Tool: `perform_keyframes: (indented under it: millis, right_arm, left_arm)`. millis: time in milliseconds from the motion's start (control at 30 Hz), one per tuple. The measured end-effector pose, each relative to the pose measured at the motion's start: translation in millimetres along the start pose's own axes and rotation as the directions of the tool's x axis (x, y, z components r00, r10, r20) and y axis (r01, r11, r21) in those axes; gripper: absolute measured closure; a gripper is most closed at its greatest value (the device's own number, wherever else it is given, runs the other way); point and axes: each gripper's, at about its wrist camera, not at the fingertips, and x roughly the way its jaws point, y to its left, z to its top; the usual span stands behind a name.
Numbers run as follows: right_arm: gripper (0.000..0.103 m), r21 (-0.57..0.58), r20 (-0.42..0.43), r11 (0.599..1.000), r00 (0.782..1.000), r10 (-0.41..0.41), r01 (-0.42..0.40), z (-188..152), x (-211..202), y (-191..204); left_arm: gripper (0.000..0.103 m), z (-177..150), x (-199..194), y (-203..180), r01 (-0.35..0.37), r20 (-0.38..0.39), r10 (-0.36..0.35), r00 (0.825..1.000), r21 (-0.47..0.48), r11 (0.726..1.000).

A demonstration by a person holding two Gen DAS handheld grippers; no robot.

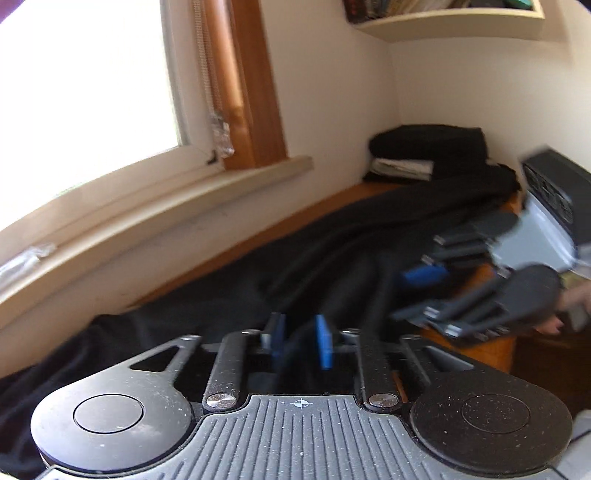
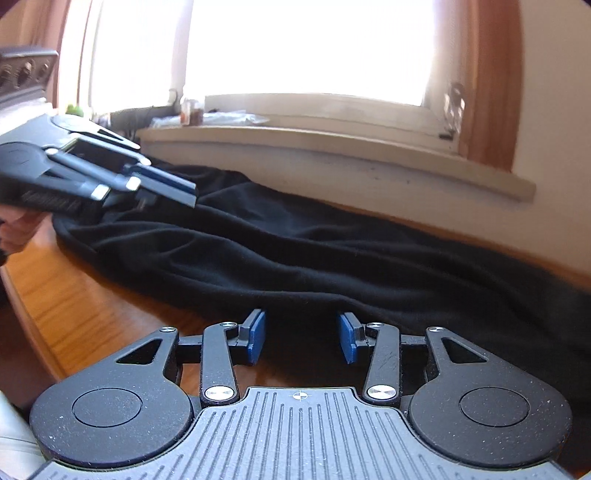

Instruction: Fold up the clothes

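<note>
Spreading along the wooden table (image 2: 62, 306) just below the window sill (image 2: 332, 147), a black garment (image 2: 295, 251) is seen lying rumpled, with long folds running its length and its far side close against the wall. From the right wrist view, the right gripper (image 2: 302, 338) is shown with its jaws parted, the blue pads (image 2: 256, 336) set apart on either side of the garment's near edge, with dark cloth visible in the gap; whether the pads touch the cloth cannot be told. In the same view the left gripper (image 2: 181, 192) is seen at the far left end of the garment, held by a hand (image 2: 18, 229), its blue-padded tips brought close together right at the cloth. From the left wrist view, a ridge of black fabric is seen rising between the left gripper's blue pads (image 1: 324, 347), which stand narrowly apart around it; a firm pinch cannot be confirmed. The right gripper (image 1: 424, 275) appears blurred at the right of that view, over the garment near the table's edge. At the far corner of the table, a stack of folded dark clothes (image 1: 428, 151) is seen against the wall, and a shelf (image 1: 443, 22) is mounted above it.
</note>
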Motion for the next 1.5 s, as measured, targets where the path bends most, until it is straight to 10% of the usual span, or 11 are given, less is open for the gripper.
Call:
perform_keyframes:
  millis: [267,400,700,967,1200,1500]
  right_arm:
    - [0.061,-0.016,0.020,0.999,0.999,-0.028,0.028,17.0,14.2,-9.4]
    - [0.061,-0.007,0.028,1.000,0.999,-0.023,0.024,18.1,10.9,-10.6]
    - [0.055,-0.032,0.029,0.993,0.993,0.115,-0.114,16.2,-0.4,20.3]
    - [0.046,-0.006,-0.088,0.949,0.945,0.315,-0.316,27.7,45.4,46.0]
    - [0.042,-0.016,-0.105,0.929,0.925,0.366,-0.370,43.6,53.3,66.5]
    - [0.050,0.034,-0.064,0.886,0.883,0.464,-0.463,62.2,60.8,81.1]
  left_arm:
    - [0.055,-7.2,15.0,-23.5,0.049,-0.036,-0.047,0.998,0.059,0.997]
    - [0.099,-3.6,21.0,-9.9,0.003,-0.034,-0.001,0.999,0.056,0.998]
    - [0.099,18.3,13.5,47.2,0.013,0.064,-0.008,0.998,-0.079,0.997]
    - [0.096,12.9,29.7,91.8,0.098,0.035,-0.092,0.995,-0.264,0.960]
    - [0.093,-17.0,-15.7,139.7,-0.075,0.022,0.089,0.996,-0.368,0.927]
    - [0.093,-75.2,-111.5,196.5,-0.295,-0.021,0.322,0.947,-0.461,0.837]
